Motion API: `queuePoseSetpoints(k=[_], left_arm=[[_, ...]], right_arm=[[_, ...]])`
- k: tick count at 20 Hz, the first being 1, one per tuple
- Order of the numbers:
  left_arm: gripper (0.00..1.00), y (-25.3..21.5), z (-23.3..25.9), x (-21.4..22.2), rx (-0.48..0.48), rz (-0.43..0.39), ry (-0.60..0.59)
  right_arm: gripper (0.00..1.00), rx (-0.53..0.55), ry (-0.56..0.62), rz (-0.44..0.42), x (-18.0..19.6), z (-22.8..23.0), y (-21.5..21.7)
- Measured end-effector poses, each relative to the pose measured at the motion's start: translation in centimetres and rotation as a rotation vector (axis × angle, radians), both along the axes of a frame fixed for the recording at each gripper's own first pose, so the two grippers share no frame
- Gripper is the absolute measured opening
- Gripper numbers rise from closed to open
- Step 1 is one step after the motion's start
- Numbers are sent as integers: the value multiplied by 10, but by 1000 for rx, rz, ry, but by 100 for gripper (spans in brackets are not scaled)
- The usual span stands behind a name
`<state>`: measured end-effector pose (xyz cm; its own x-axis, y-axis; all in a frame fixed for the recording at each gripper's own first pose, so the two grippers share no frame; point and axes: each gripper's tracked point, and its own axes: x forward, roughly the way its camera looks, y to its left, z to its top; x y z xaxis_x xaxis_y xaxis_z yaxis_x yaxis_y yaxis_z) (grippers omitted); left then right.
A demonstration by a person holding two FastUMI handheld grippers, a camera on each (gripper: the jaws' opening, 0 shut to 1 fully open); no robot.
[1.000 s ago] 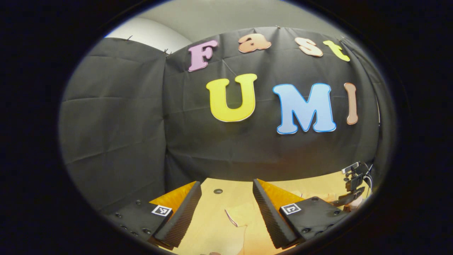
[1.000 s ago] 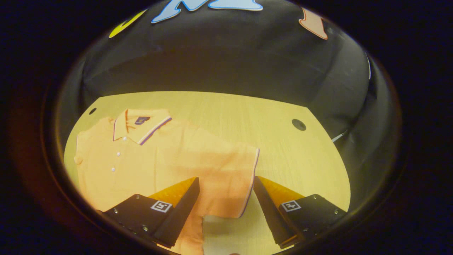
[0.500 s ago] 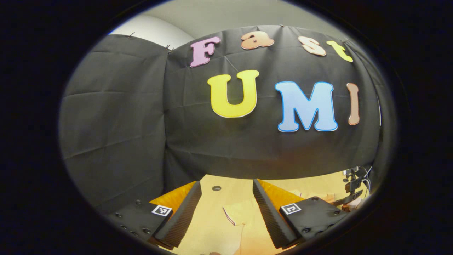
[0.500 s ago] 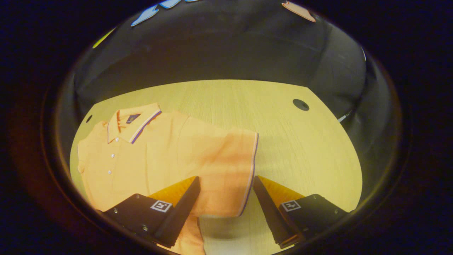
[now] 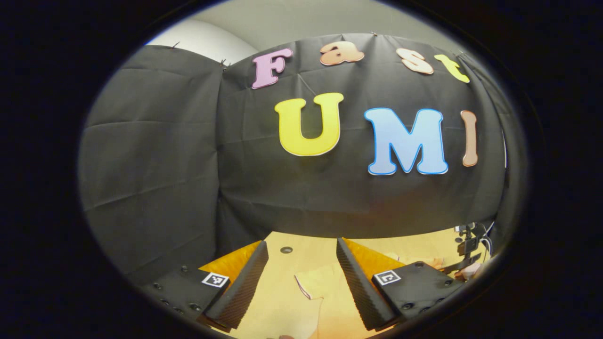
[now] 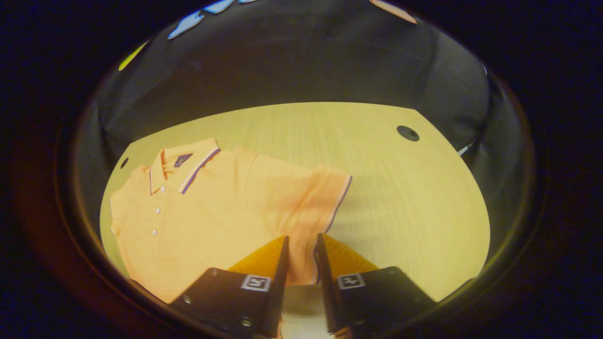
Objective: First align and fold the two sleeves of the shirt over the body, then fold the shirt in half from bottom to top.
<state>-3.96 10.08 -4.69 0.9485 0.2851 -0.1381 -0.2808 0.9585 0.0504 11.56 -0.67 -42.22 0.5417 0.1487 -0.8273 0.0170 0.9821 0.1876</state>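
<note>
Bare table [image 6: 400, 197] flanks the sleeve [image 6: 325, 202] gripped by right fingers [image 6: 301, 254]; left fingers [image 5: 301, 273] spread.

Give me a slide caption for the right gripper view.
Right gripper pinches the sleeve of an orange polo shirt.

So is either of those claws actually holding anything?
The right gripper pinches the orange polo shirt's sleeve near its striped cuff; the left gripper holds nothing.
</note>
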Motion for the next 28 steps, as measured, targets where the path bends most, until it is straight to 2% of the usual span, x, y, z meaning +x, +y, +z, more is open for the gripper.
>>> queuePoseSetpoints(k=[1, 2, 3, 8, 10, 13, 19, 28], left_arm=[[96, 1, 1, 0, -1, 2, -1], [96, 2, 2, -1, -1, 5, -2], [96, 2, 2, -2, 0, 9, -2], [95, 8, 4, -9, 8, 22, -5], [95, 14, 5, -14, 11, 35, -6], [95, 24, 6, -20, 3, 54, -11], [96, 34, 2, -30, -12, 72, -12], [96, 57, 1, -50, -9, 117, -7]], right_arm=[[14, 9, 11, -27, 0, 2, 1], [12, 15, 31, -48, 1, 2, 1], [4, 12, 32, -62, 2, 0, 1], [1, -78, 51, -13, 3, 6, 4], [1, -141, -10, 25, 12, 20, 8], [1, -170, -114, 95, 22, 49, 35], [1, -114, -196, 242, 23, 79, 113], [1, -62, -159, 399, -10, 75, 190]])
